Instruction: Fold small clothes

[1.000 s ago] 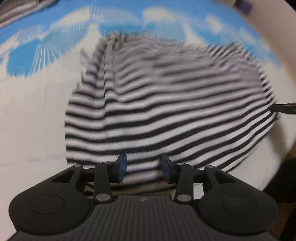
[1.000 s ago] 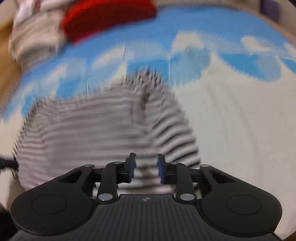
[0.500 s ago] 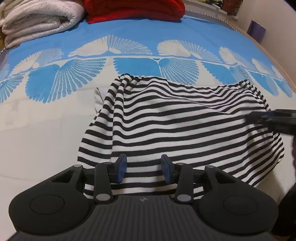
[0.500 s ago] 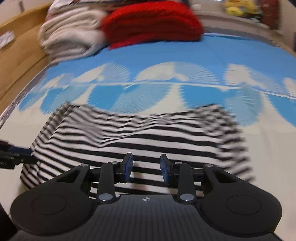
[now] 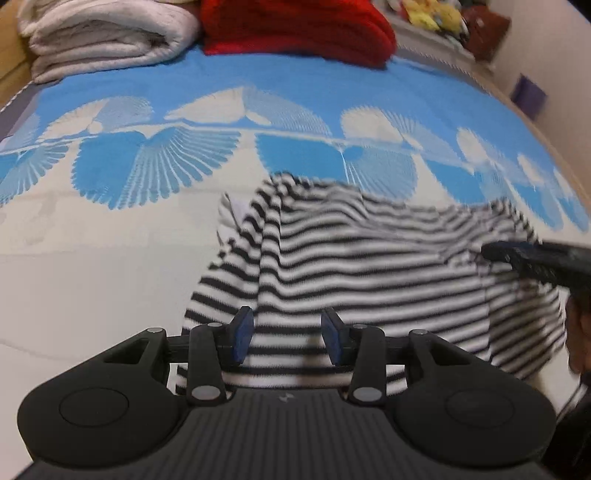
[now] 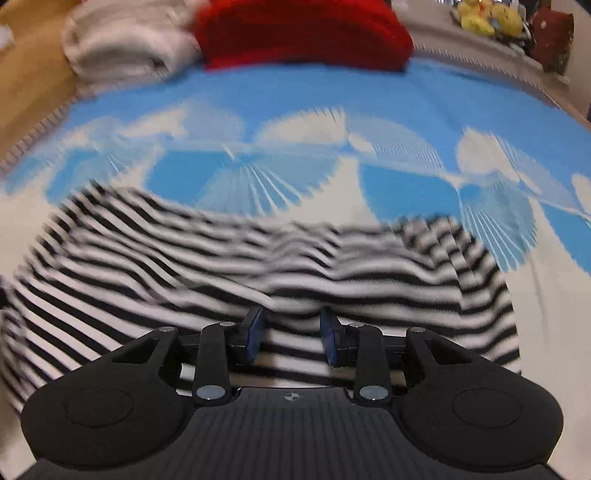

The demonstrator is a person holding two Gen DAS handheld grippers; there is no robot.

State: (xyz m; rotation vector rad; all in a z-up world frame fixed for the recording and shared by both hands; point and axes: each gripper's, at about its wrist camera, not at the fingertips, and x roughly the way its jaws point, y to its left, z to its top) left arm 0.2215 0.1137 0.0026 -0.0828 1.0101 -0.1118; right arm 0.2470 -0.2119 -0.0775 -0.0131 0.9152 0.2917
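A black-and-white striped small garment (image 5: 362, 266) lies rumpled on the bed; it also shows in the right wrist view (image 6: 258, 266). My left gripper (image 5: 287, 341) is open, its blue pads over the garment's near left edge, nothing between them. My right gripper (image 6: 291, 338) is open over the garment's near edge, a little right of its middle. The right gripper's fingers (image 5: 532, 256) show at the garment's right side in the left wrist view.
The bed cover (image 5: 110, 258) is cream near me and blue with white fan shapes farther back. A folded white blanket (image 5: 103, 37) and a red blanket (image 5: 295, 33) lie at the far end. Soft toys (image 6: 491, 18) sit at the back right.
Both grippers have drawn back and tilted up, so more of the far bed shows. The garment has settled lower and flatter on the bed. Both grippers stay open.
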